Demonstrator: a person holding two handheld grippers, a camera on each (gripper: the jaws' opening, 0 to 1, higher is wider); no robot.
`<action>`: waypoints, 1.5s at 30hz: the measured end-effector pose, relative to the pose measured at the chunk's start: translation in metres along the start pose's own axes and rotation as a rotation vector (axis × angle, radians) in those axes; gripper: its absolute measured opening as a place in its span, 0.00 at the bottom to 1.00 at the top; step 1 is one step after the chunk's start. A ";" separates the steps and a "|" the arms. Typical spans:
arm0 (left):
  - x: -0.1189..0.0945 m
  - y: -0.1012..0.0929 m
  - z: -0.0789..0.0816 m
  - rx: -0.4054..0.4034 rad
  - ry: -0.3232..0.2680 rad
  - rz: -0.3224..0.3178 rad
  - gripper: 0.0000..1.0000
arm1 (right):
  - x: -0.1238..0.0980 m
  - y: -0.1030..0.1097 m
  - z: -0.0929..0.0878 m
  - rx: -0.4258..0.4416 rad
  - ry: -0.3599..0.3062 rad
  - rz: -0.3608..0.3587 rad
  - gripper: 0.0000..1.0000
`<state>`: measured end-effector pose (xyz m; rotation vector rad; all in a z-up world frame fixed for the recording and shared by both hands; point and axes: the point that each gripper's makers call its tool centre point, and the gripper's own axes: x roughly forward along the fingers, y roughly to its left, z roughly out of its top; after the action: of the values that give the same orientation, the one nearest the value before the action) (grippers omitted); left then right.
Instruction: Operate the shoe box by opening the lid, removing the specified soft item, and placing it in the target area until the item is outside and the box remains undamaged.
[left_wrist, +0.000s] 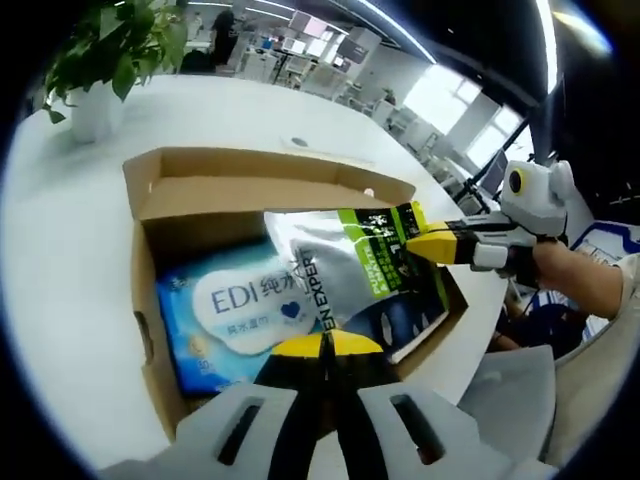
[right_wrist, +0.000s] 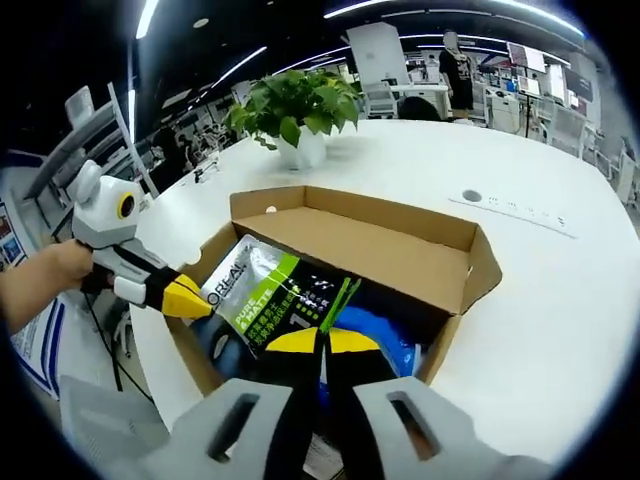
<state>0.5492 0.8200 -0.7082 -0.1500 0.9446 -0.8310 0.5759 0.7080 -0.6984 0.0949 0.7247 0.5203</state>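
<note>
Both claws pinched shut on silver pouch (left_wrist: 345, 262) – left claw (left_wrist: 325, 345) at one edge, right claw (right_wrist: 322, 340) opposite – pouch lifted over open shoe box (left_wrist: 180, 195), above blue wipes pack (left_wrist: 235, 310); white tabletop (left_wrist: 70, 220).

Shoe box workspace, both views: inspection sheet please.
Surface: round-edged white table.
Job's things: open brown cardboard shoe box, lid folded back; silver-and-green soft pouch raised partly out of it; blue wet-wipes pack lying inside.
Clutter: leafy green plant in white pot behind the box.
Grippers: left claw and right claw each shut on an edge of the pouch.
Cables: nothing seen.
Surroundings: open office, desks, ceiling strip lights.
</note>
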 end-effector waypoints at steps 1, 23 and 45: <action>0.001 -0.003 0.001 0.002 -0.001 -0.002 0.00 | -0.004 -0.002 0.001 0.001 -0.002 -0.006 0.00; 0.017 -0.050 0.020 0.070 -0.026 -0.030 0.00 | -0.054 -0.035 0.007 0.041 -0.043 -0.052 0.00; 0.044 -0.101 0.030 0.162 -0.042 -0.019 0.00 | -0.095 -0.075 0.003 0.028 -0.039 -0.089 0.00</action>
<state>0.5292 0.7130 -0.6730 -0.0358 0.8332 -0.9147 0.5492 0.5972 -0.6578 0.0982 0.6946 0.4223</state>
